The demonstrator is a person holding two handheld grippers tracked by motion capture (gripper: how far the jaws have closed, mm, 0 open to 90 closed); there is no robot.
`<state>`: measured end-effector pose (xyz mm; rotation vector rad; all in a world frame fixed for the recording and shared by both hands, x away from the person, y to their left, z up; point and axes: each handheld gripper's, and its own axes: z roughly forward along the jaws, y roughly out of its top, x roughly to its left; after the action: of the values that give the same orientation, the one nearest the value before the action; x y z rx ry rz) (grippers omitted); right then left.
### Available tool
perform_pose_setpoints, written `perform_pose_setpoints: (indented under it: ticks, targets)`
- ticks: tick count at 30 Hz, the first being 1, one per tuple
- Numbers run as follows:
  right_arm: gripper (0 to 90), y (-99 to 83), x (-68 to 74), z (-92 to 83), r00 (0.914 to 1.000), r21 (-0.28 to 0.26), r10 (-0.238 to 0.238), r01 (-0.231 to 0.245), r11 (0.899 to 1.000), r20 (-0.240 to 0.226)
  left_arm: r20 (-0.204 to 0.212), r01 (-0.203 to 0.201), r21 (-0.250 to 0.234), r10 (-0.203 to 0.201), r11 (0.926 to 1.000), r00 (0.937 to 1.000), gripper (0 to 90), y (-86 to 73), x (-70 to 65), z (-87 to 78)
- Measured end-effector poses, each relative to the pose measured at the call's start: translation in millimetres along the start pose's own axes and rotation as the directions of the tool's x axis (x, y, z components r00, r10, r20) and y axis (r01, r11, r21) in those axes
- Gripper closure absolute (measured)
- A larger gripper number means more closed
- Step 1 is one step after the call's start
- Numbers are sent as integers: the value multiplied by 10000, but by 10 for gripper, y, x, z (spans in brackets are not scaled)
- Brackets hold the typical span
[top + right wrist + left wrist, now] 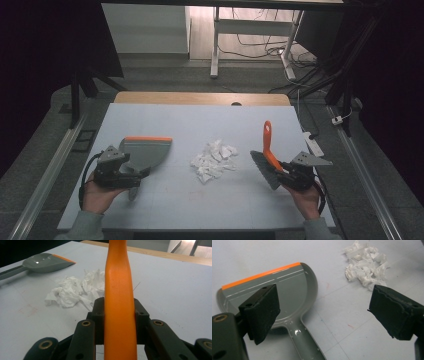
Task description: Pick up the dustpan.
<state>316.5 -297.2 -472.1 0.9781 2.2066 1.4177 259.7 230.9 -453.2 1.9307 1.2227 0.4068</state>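
The right gripper (pixel 289 172) had its jaws pinching the orange handle of the brush (pixel 119 302), bristles hanging over the desk (pixel 165 205). The left gripper (pixel 131 175) had its jaws spread, nothing between them, above the handle of the grey dustpan (pixel 287 295), which lay flat on the desk, ungripped. Between the two tools sat the heap of torn white paper (pixel 214 160), all of it on the desk and none in the pan; by this evidence the sweeping was wholly to come
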Motion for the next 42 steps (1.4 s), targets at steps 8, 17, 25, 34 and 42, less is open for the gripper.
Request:
perform_pose_setpoints:
  ticks: [8, 17, 25, 34, 42]
  targets:
    - [702, 0, 10, 8, 10000, 40, -31, 31, 10000, 12, -70, 922, 951, -919, 9912, 9957, 109, 90, 95, 35]
    - [701, -2, 15, 28, 10000, 192, -86, 86, 9998, 26, -1011, 2242, 2003, -2075, 9537, 9730, 134, -35, 262, 135]
    - [702, -10, 21, 52, 9999, 308, -104, 107, 9995, -74, -1040, 2432, 2863, -2223, 9268, 9694, 123, -126, 249, 274]
    - [701, -19, 36, 88, 9997, 459, -97, 107, 9989, -225, -772, 2650, 3099, -2537, 9131, 9642, 111, -206, 218, 412]
    - [701, -27, 39, 104, 9997, 486, -37, 48, 9988, -232, -742, 2977, 2883, -2887, 9101, 9545, 149, -272, 267, 477]
